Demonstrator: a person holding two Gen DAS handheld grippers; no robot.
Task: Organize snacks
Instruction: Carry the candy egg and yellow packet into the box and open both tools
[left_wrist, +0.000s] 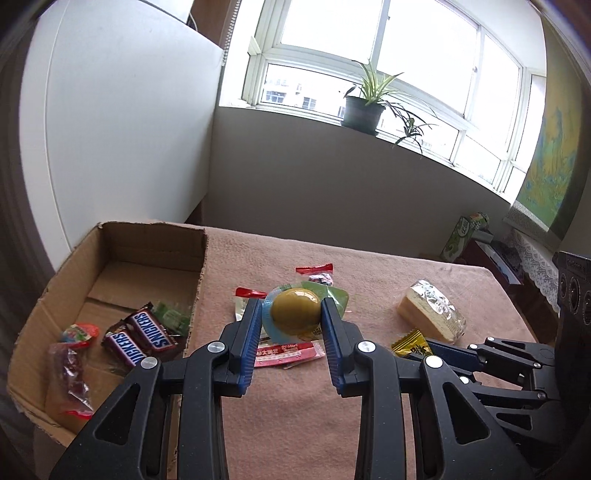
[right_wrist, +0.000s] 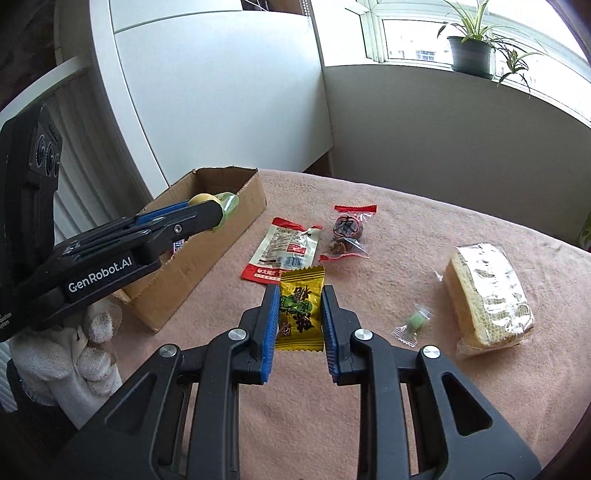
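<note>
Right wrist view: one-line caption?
Right gripper closes on a yellow candy packet while the left gripper carries a jelly cup.

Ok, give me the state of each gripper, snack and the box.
left gripper: shut on jelly cup, lifted
right gripper: shut on yellow candy packet
cardboard box: open, partly filled
Snickers bars: in box
wrapped cake: sealed, on table
red-white sachet: flat on table

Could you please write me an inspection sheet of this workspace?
Surface: table under pink cloth.
Job's things: cardboard box holds Snickers bars; red-white packet, walnut pack, green candy, wrapped cake lie loose.
Clutter: nothing seen.
Grippers: left tongs grip jelly cup; right tongs straddle yellow candy.
Cables: nothing seen.
Surroundings: window, potted plant, white cabinet.
</note>
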